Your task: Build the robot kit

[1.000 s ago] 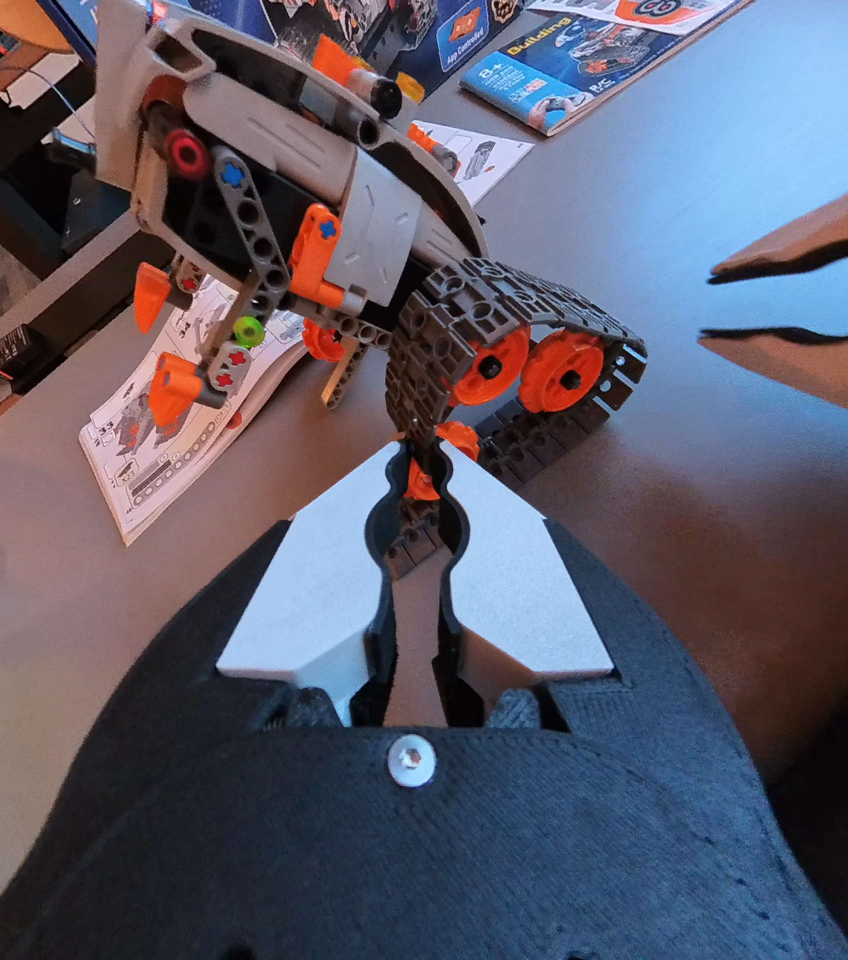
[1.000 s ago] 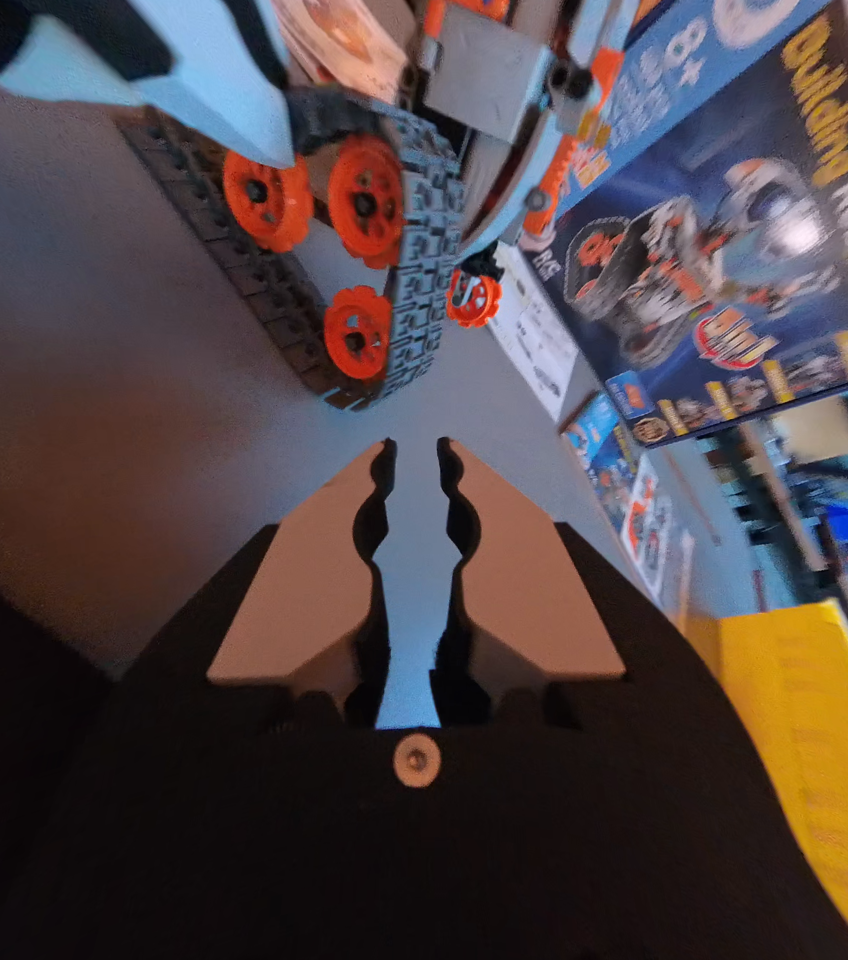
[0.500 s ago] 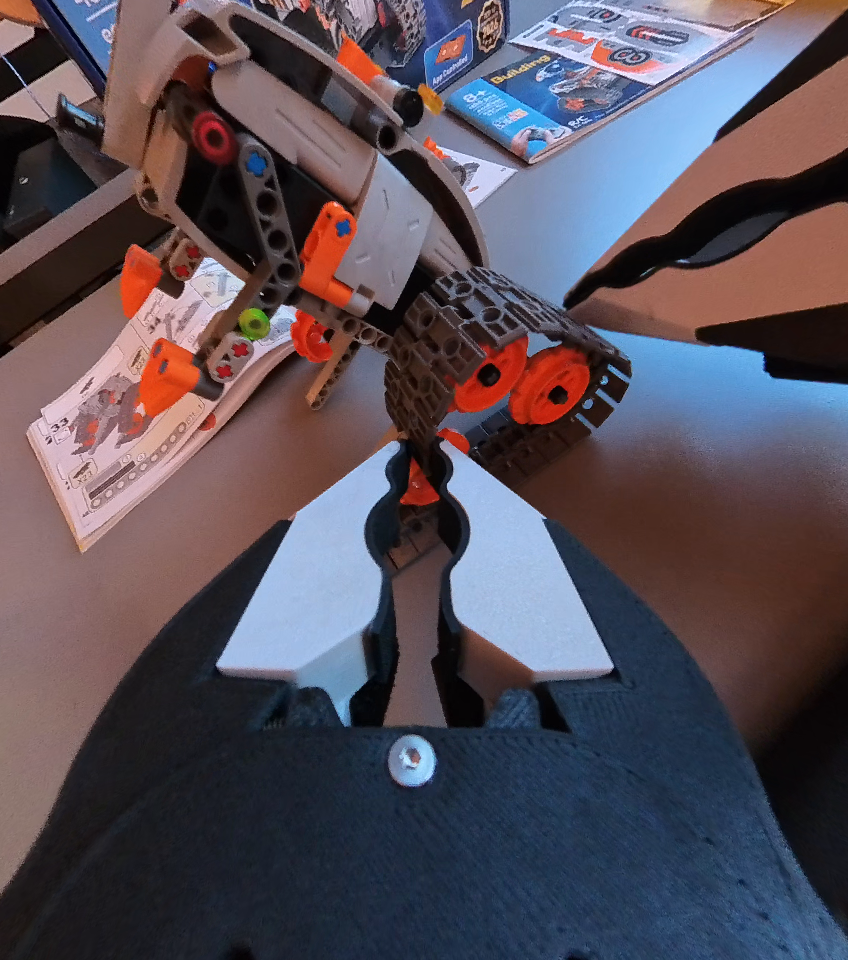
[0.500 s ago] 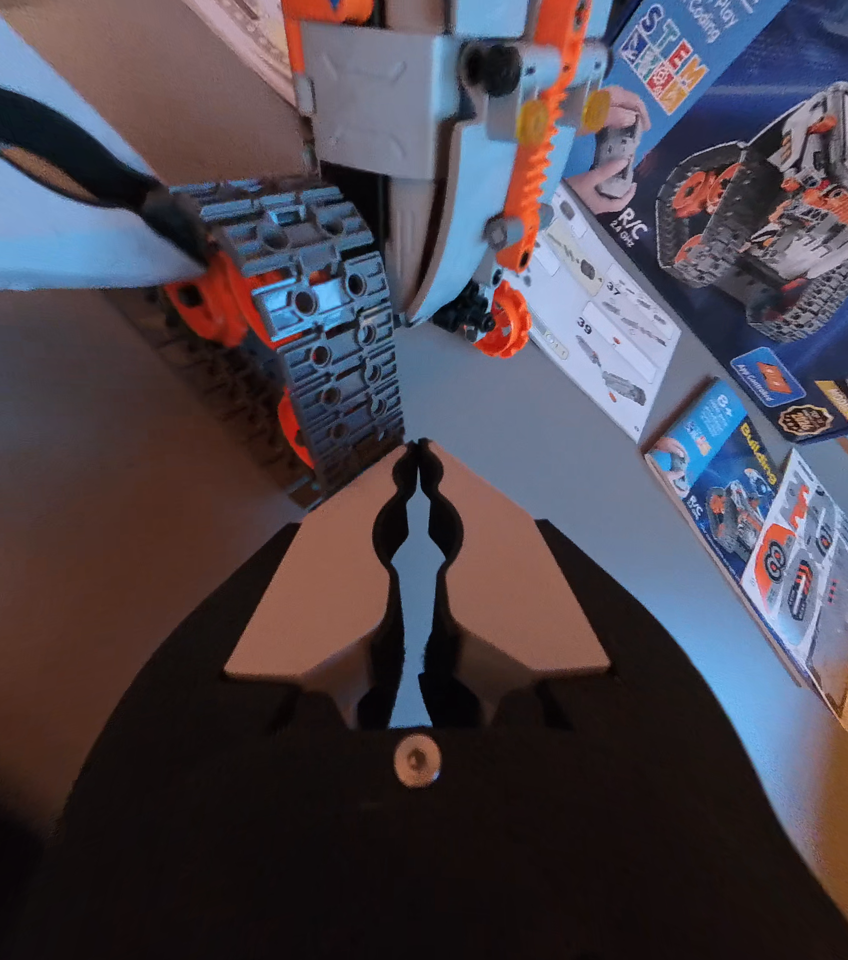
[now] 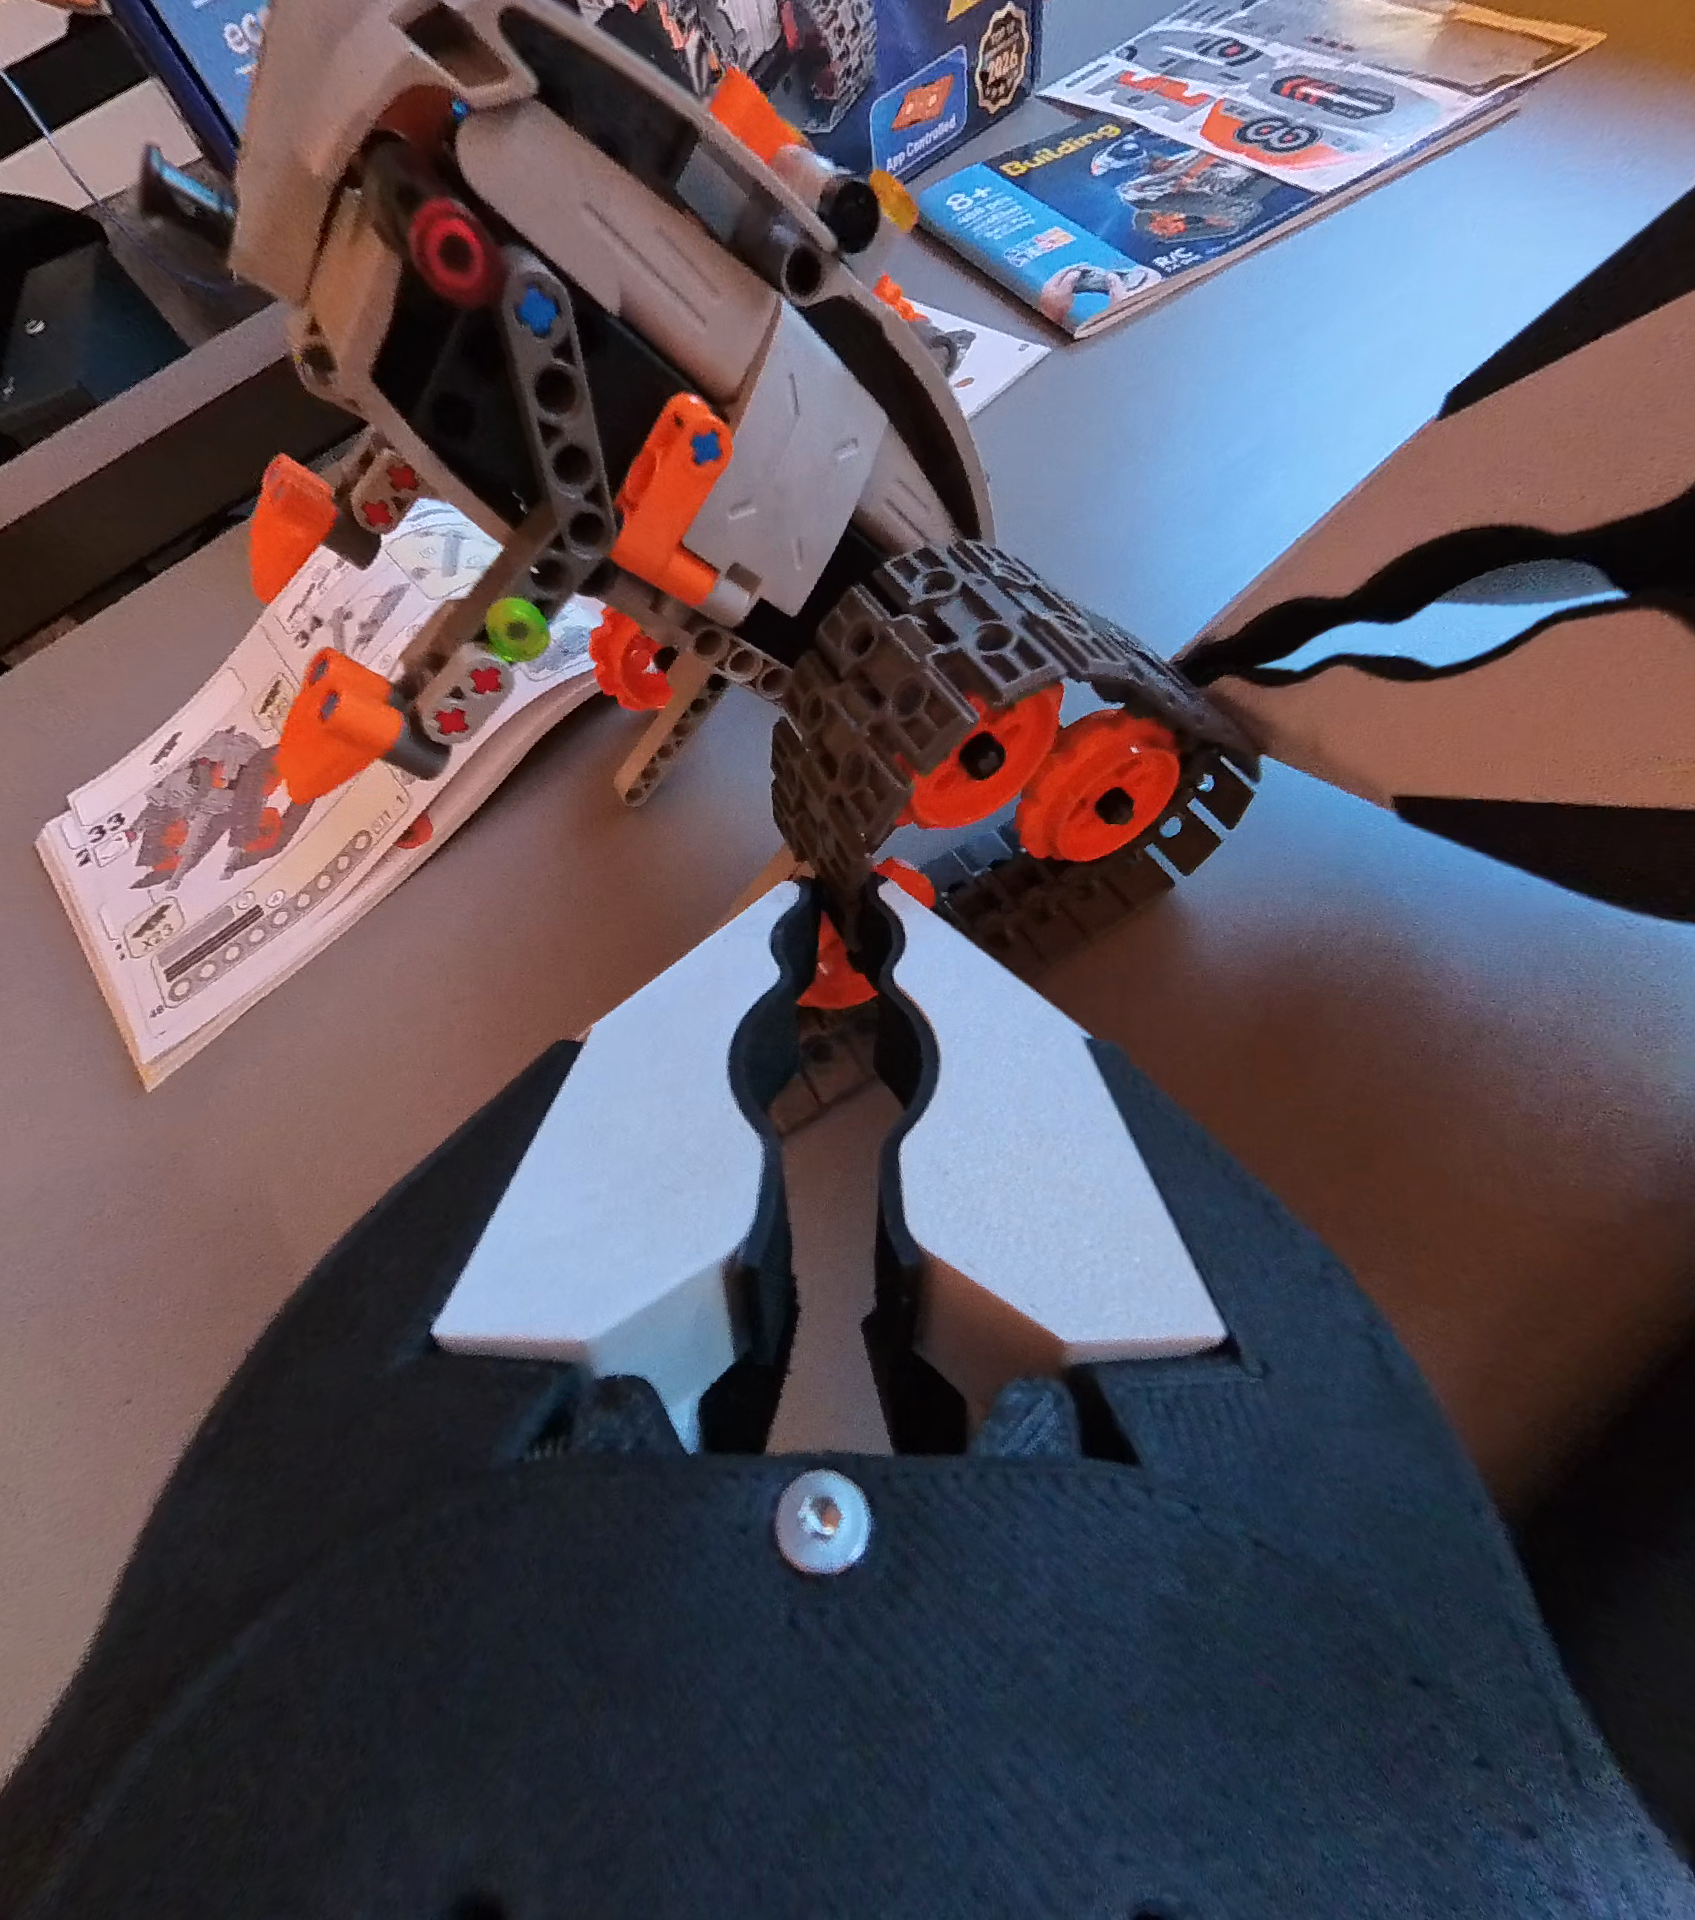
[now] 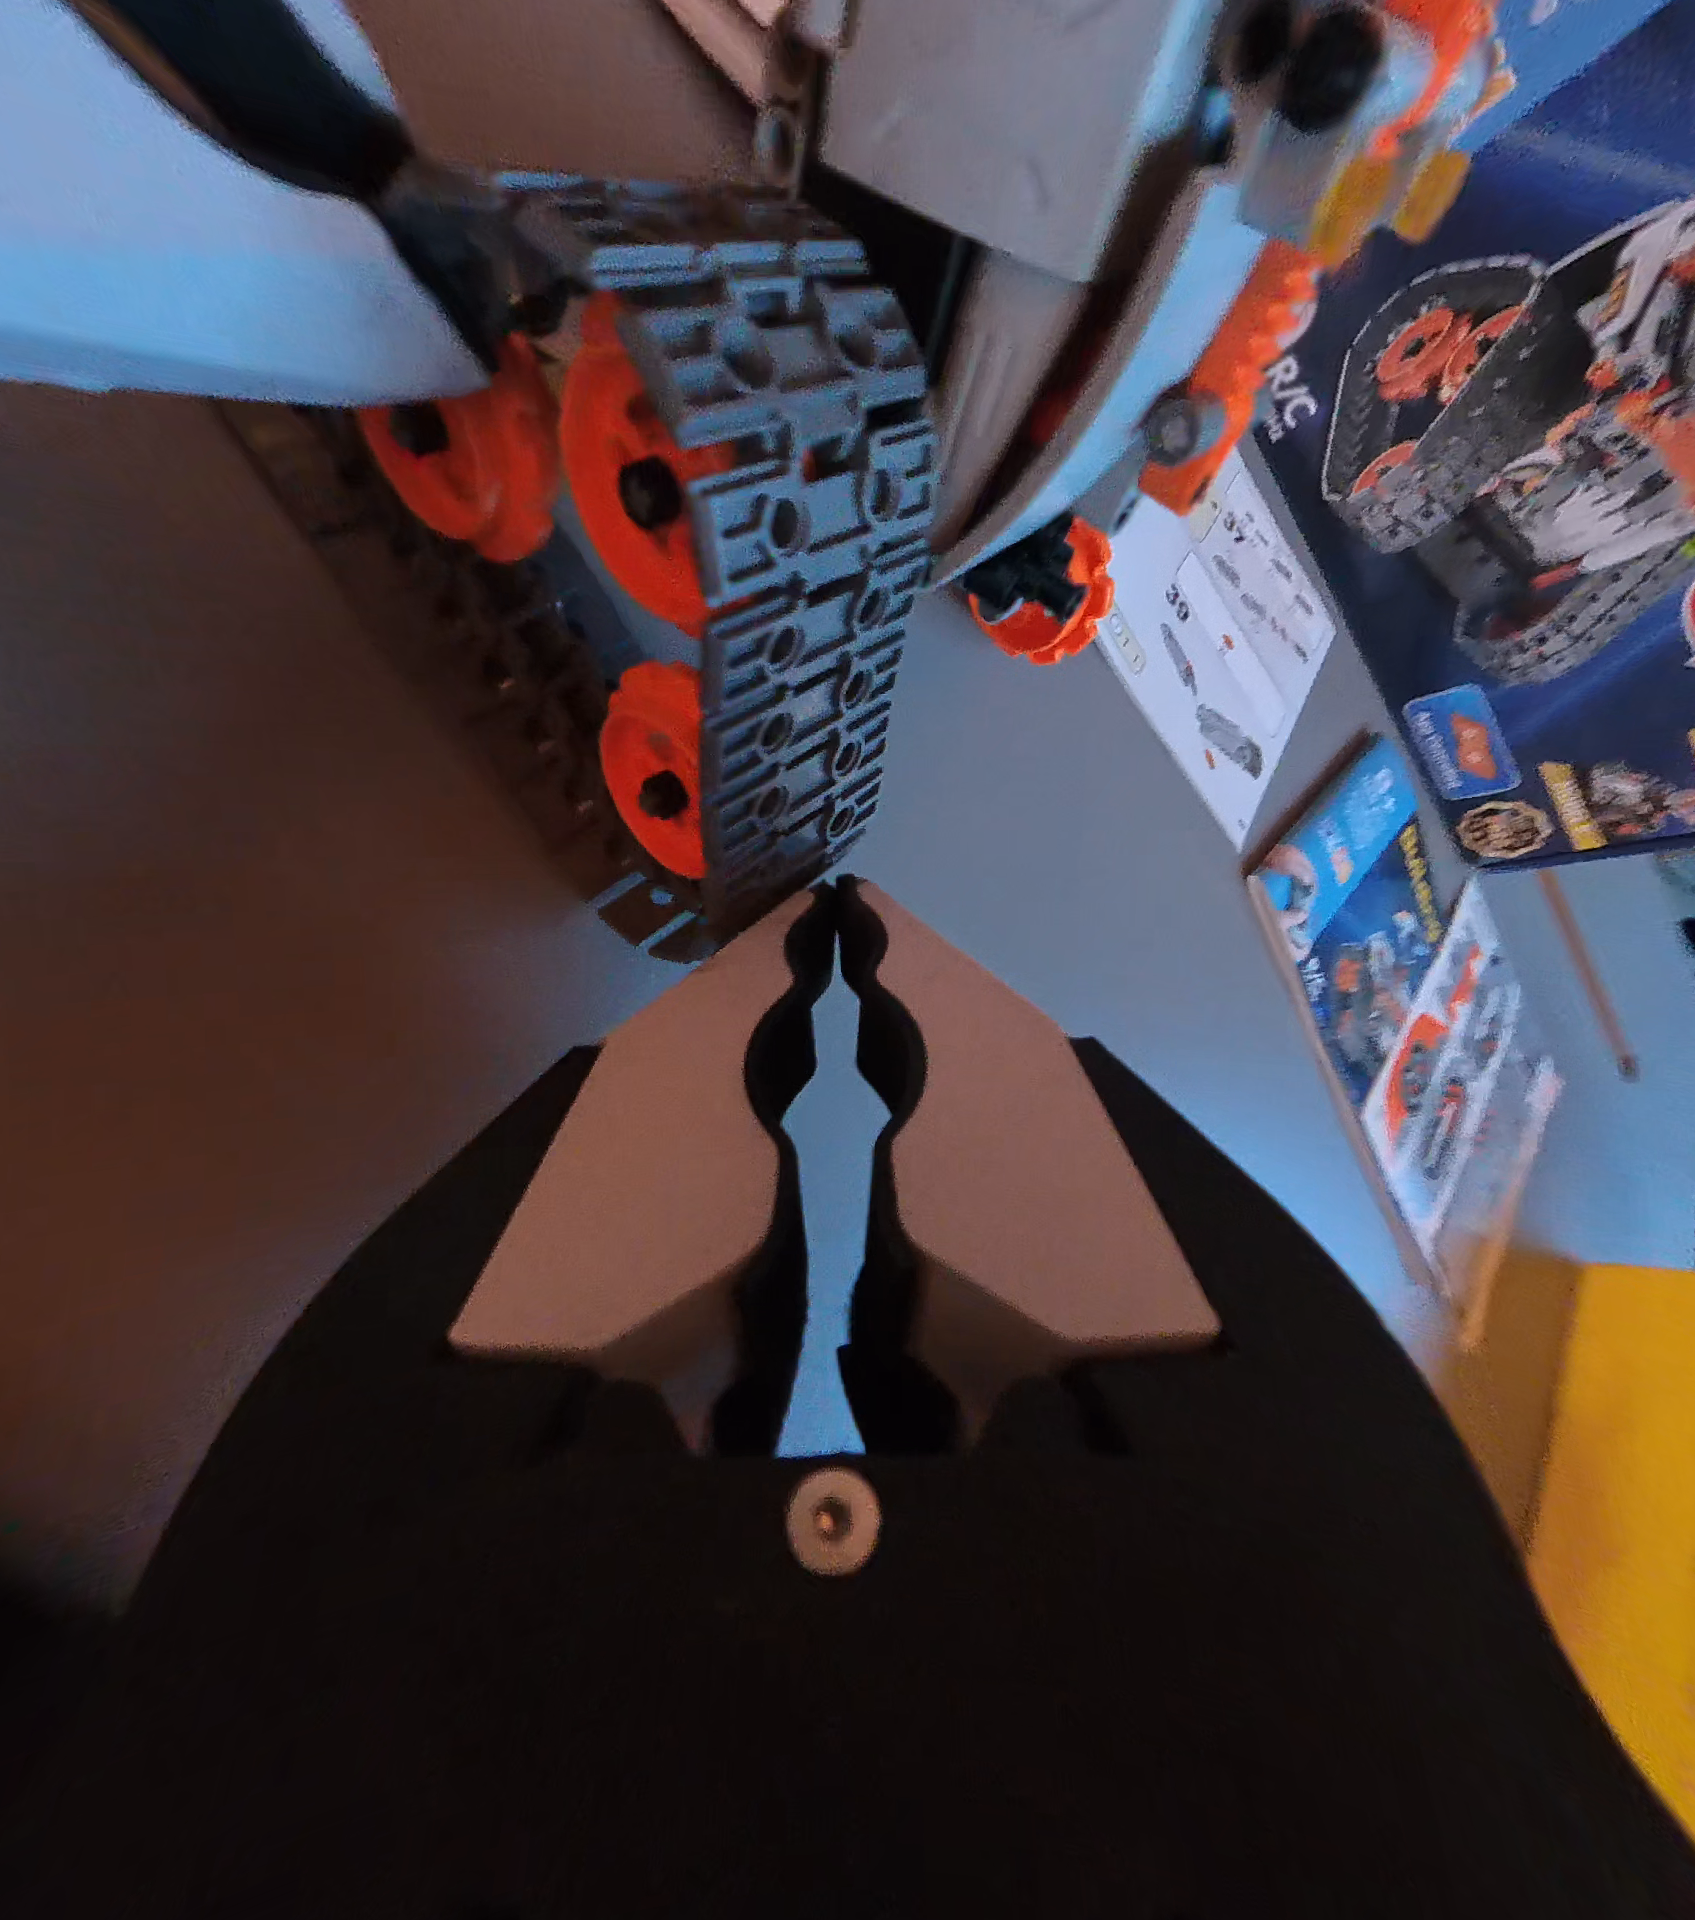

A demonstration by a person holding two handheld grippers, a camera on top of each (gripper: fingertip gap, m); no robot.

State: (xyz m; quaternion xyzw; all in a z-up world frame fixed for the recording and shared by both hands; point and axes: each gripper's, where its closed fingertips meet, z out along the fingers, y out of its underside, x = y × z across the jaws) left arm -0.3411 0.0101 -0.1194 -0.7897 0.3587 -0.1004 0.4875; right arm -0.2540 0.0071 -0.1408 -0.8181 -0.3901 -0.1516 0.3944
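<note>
While our left gripper jaws clamp the grey-and-orange brick robot's dark grey plastic track, our right gripper, jaws nearly closed and empty, touches its far end.

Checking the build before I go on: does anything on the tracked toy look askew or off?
Yes. The tracked toy is tipped steeply, body reared off the table. The left gripper is clamped on its grey track, while the shut right gripper touches the track.
</note>
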